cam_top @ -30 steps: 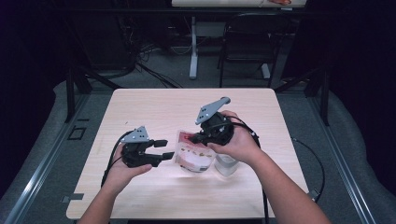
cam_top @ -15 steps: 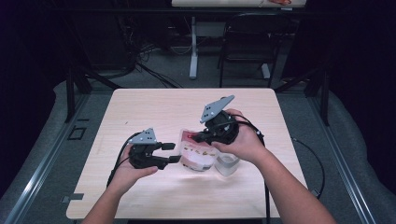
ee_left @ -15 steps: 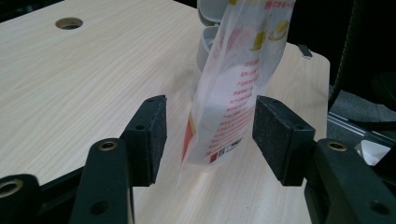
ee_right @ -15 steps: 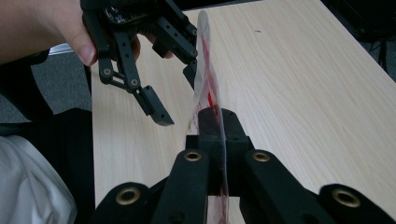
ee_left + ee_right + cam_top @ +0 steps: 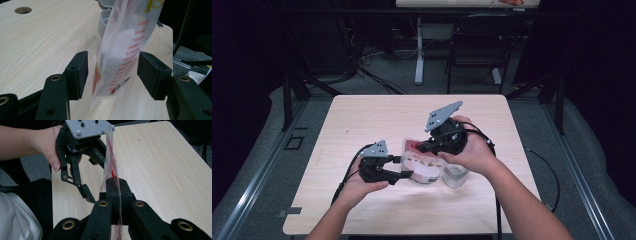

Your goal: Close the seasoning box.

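Now bag (image 5: 125,50) between parted left claw (image 5: 112,75), top clamped in right claw (image 5: 113,187).

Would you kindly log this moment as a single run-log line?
right gripper: shut on bag | left gripper: jaws just opened, astride bag, pads apart | container: on table

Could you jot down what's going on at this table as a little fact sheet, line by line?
Surface: pale wooden table
Held item: clear plastic bag with red print and white contents
Right gripper: shut on the bag's edge
Left gripper: jaws have just been opening; bag stands between the pads, left pad clear of it
Behind the bag: open grey container on the table
Who works: a person, one gripper per hand
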Available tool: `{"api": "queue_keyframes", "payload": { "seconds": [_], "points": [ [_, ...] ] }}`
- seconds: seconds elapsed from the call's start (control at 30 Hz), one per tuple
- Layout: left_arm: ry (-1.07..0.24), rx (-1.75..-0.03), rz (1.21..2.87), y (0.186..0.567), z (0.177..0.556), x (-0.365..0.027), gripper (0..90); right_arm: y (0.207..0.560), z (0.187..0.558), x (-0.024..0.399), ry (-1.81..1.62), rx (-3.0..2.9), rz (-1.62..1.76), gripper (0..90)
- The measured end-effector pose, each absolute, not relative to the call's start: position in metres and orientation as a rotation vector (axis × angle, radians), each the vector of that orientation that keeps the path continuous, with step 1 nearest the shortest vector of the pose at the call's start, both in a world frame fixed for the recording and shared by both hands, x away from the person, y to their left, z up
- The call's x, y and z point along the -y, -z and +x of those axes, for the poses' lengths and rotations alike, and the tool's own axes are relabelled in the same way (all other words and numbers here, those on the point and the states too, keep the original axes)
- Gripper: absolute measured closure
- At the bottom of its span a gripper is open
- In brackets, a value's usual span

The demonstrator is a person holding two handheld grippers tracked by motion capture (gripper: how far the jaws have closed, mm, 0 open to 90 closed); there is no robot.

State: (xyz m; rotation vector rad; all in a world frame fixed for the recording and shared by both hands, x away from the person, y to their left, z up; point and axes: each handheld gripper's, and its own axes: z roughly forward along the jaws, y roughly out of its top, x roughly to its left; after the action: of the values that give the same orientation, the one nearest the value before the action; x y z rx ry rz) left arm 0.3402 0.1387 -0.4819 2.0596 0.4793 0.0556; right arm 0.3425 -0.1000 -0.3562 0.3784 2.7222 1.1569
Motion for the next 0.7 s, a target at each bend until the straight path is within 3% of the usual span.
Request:
{"api": "queue_keyframes", "payload": {
  "seconds": [0.7],
  "points": [
    [0.005, -0.449, 2.050, 0.499, 0.344, -0.127, 40.0, 0.355, 0.341, 0.100, -1.161, -2.725, 0.364, 89.9]
  ]
}}
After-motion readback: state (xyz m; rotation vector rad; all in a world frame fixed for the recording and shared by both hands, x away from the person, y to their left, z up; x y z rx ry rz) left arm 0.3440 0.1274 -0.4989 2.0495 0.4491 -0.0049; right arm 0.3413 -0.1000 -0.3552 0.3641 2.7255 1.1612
